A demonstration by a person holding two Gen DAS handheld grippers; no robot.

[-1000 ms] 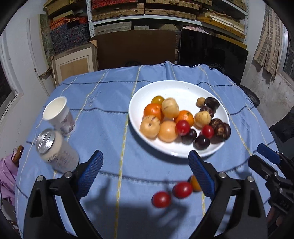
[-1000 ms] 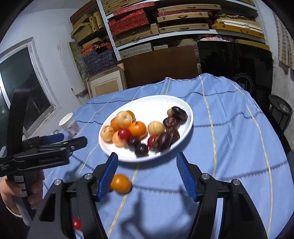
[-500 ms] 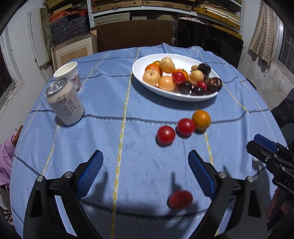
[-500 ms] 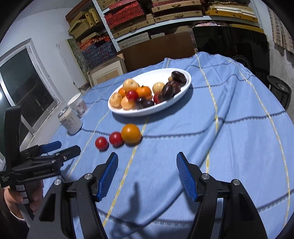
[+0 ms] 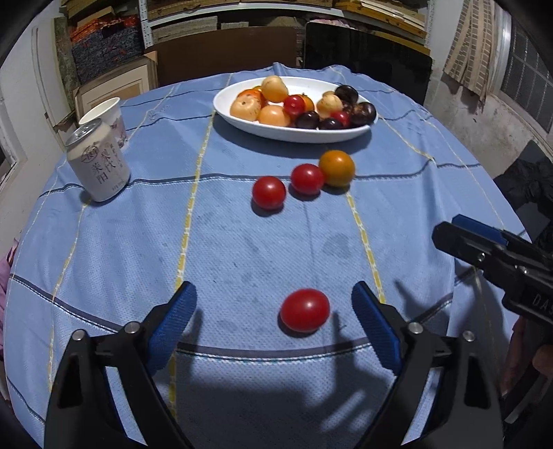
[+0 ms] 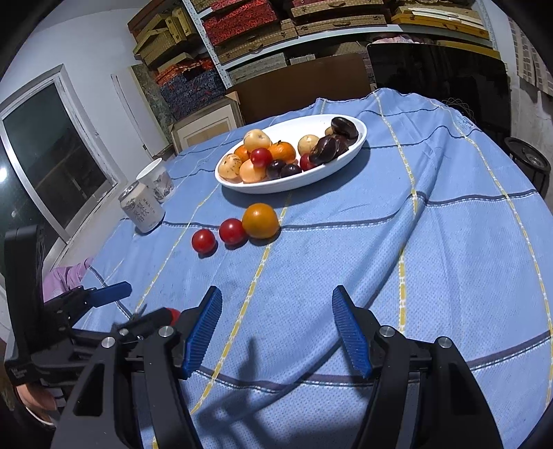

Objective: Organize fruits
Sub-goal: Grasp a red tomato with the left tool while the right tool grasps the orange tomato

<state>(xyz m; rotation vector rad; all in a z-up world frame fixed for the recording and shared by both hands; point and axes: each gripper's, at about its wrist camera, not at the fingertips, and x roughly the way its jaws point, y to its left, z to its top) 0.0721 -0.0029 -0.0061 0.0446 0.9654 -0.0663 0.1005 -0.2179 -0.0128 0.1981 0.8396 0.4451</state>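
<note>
Most fruit already sits in the white plate [image 5: 242, 119] at 12 o'clock; four pieces remain on the counter [image 5: 242, 241]. The nearest tomato [image 5: 304, 310] lies between the left gripper's [image 5: 273, 311] open jaws, untouched. The right gripper [image 6: 276, 324] is open, empty. The can [image 5: 98, 160] bears Chinese characters (unreadable here).

Shelves [image 6: 311, 31] at 12 o'clock, stacked with boxes. Window [image 6: 48, 152] at 9 o'clock, dark. Brown board [image 5: 221, 51] behind table [image 5: 242, 248]. Grey wall [image 5: 484, 114] at 2 o'clock, possibly concrete.
</note>
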